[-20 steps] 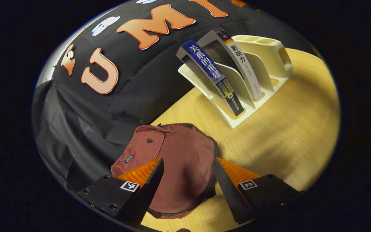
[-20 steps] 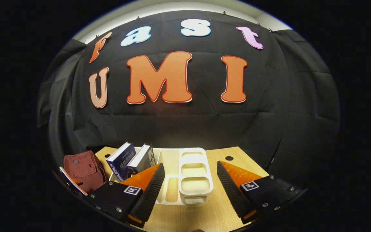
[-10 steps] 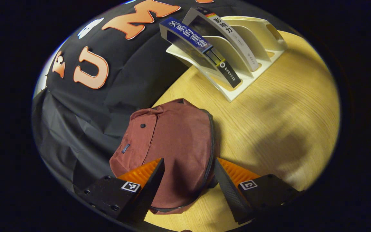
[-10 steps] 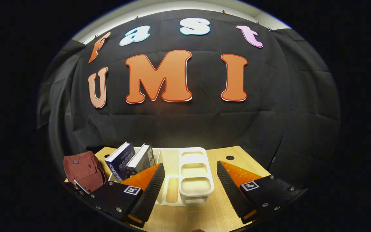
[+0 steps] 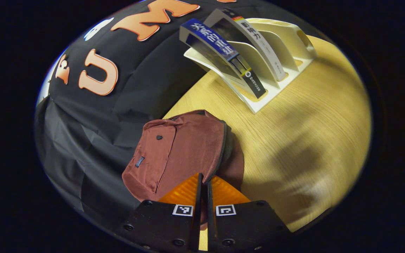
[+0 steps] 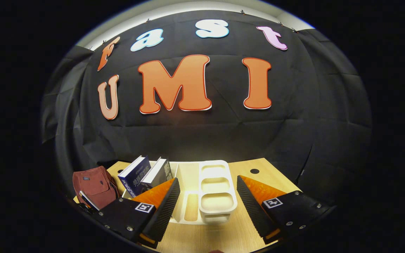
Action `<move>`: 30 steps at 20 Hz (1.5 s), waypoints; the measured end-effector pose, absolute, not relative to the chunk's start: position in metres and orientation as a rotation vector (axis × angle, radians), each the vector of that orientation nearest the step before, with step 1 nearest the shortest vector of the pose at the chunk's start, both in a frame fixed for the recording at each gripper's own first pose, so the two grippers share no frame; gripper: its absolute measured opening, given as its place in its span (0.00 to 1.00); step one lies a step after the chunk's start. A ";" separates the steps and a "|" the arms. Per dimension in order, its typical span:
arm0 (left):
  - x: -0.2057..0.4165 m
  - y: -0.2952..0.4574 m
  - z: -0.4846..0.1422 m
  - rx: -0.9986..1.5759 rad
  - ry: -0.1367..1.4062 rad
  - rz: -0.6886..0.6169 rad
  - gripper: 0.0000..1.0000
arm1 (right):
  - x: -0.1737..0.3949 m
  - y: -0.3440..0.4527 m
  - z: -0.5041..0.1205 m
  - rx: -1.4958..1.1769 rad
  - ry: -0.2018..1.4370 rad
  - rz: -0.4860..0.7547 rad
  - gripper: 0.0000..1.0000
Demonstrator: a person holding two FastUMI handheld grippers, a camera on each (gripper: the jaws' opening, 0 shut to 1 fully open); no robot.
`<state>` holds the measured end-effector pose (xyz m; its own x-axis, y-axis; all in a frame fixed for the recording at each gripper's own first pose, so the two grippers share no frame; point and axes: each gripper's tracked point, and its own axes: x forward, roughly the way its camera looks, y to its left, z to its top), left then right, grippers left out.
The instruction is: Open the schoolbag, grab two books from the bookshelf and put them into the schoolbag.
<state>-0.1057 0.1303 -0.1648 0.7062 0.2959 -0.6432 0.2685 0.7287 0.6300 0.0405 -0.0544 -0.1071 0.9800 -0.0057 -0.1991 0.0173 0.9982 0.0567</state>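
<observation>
Where it lies flat, maroon schoolbag [image 5: 185,147], zipper closed, wrinkled.

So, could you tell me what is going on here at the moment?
A person is starting to open the schoolbag on the table. The left gripper has its fingers closed at the bag's zipper edge; whether they actually pinch the pull is hidden. The right gripper hangs open in front of the bookshelf, where both books sit in their slots.
</observation>
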 end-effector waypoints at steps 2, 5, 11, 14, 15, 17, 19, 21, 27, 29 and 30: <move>-0.104 0.128 -0.158 0.737 0.808 0.017 0.08 | 0.041 -0.047 -0.106 0.066 0.206 0.012 0.97; -0.097 0.130 -0.140 0.705 0.796 0.006 0.07 | 0.045 -0.036 -0.102 0.055 0.210 0.056 0.96; -0.089 0.141 -0.112 0.601 0.812 0.019 0.06 | 0.056 -0.005 -0.104 -0.004 0.265 0.149 0.96; -0.083 0.145 -0.098 0.578 0.819 0.010 0.07 | 0.060 0.020 -0.101 -0.023 0.301 0.213 0.97; -0.079 0.146 -0.092 0.575 0.813 0.003 0.07 | 0.062 0.024 -0.099 -0.042 0.307 0.219 0.97; -0.072 0.149 -0.078 0.572 0.791 -0.015 0.06 | 0.067 0.030 -0.094 -0.073 0.323 0.213 0.97; -0.063 0.157 -0.064 0.552 0.785 -0.033 0.07 | 0.069 0.040 -0.087 -0.086 0.334 0.211 0.97; -0.057 0.162 -0.055 0.514 0.789 -0.061 0.07 | 0.072 0.054 -0.077 -0.101 0.343 0.214 0.96; -0.037 0.188 -0.027 0.448 0.800 -0.178 0.06 | 0.082 0.098 -0.065 -0.187 0.432 0.188 0.97; -0.031 0.198 -0.015 0.443 0.808 -0.221 0.07 | 0.084 0.113 -0.066 -0.192 0.481 0.191 0.97; -0.029 0.204 -0.010 0.441 0.823 -0.233 0.07 | 0.084 0.124 -0.066 -0.170 0.512 0.204 0.97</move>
